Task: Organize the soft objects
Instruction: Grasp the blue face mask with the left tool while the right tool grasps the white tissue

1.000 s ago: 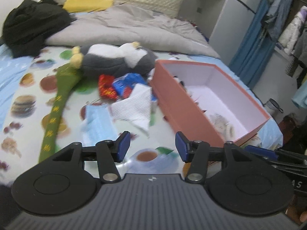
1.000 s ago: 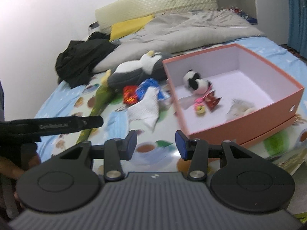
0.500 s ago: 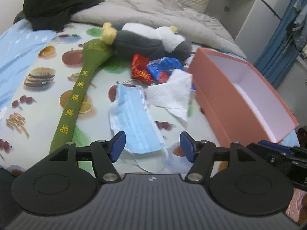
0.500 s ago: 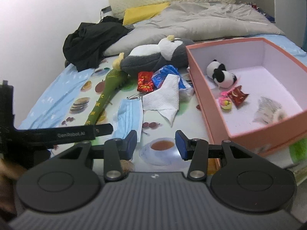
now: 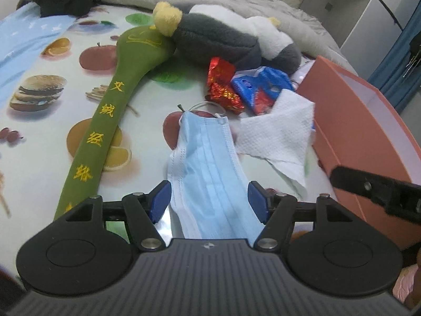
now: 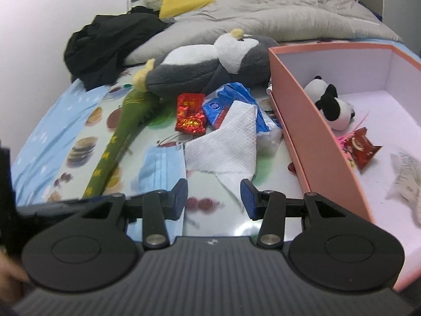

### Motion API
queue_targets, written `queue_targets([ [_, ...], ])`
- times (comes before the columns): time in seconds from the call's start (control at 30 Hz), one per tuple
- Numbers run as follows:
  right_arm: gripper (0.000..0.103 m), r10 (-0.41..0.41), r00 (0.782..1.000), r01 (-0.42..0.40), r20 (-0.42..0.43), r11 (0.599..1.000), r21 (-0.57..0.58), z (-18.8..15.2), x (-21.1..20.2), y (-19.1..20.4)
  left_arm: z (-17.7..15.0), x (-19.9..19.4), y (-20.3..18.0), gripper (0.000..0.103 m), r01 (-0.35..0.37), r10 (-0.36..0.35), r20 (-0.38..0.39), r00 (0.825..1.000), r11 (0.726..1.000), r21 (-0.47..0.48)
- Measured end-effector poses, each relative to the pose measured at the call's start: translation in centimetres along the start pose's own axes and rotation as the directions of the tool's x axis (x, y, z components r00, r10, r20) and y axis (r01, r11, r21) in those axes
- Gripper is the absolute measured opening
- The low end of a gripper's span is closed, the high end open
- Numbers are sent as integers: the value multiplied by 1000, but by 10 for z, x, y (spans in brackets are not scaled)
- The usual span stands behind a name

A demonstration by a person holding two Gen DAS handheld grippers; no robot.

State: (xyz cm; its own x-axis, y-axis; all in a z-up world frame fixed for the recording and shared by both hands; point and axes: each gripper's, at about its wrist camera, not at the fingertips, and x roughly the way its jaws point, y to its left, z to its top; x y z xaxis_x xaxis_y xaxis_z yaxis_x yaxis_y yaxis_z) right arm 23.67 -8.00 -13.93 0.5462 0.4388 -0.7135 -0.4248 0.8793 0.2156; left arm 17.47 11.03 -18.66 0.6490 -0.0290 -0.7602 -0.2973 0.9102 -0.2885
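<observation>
A pale blue face mask (image 5: pixel 208 168) lies flat on the fruit-printed bed sheet (image 5: pixel 39 137), its near end running between the spread fingers (image 5: pixel 160 200) of the left gripper (image 5: pixel 209 200), which stand on either side of it without pressing it. Just to the right of the mask lies a white paper towel (image 5: pixel 279 137), one corner overlapping a blue wrapper (image 5: pixel 260 87) beside a red foil packet (image 5: pixel 222 87). Beyond these, a grey-and-white plush penguin (image 5: pixel 226 42) rests on its side against the head of a long green stuffed mallet (image 5: pixel 105 121) stitched with yellow characters, which stretches along the left of the mask toward the near edge of the bed. The right gripper (image 6: pixel 214 197) hovers over the near tail of the paper towel, its fingers (image 6: pixel 247 197) parted and holding nothing. To the right stands an open salmon-pink box (image 6: pixel 302 121) with a white interior, containing a small panda plush (image 6: pixel 329 105), a red snack packet (image 6: pixel 361 147) and a whitish fluffy item (image 6: pixel 405 181) too blurred to identify. At the far end of the bed lie a grey duvet (image 6: pixel 276 18), a heap of black clothing (image 6: pixel 105 44) and a yellow pillow (image 6: pixel 189 0).
</observation>
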Motion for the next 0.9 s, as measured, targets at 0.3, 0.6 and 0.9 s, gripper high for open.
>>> queue_targets([
  [0.3, 57, -95, 993, 97, -72, 995, 25, 21, 63, -6, 17, 32, 12, 68, 27, -27, 4, 1000, 1000, 11],
  [0.6, 64, -126, 987, 124, -102, 992, -24, 29, 104, -10, 30, 44, 17, 55, 25, -25, 14, 1000, 999, 26],
  [0.9, 48, -128, 989, 119, -81, 988, -101, 24, 115, -1, 32, 47, 18, 34, 1, -2, 12, 1000, 999, 39],
])
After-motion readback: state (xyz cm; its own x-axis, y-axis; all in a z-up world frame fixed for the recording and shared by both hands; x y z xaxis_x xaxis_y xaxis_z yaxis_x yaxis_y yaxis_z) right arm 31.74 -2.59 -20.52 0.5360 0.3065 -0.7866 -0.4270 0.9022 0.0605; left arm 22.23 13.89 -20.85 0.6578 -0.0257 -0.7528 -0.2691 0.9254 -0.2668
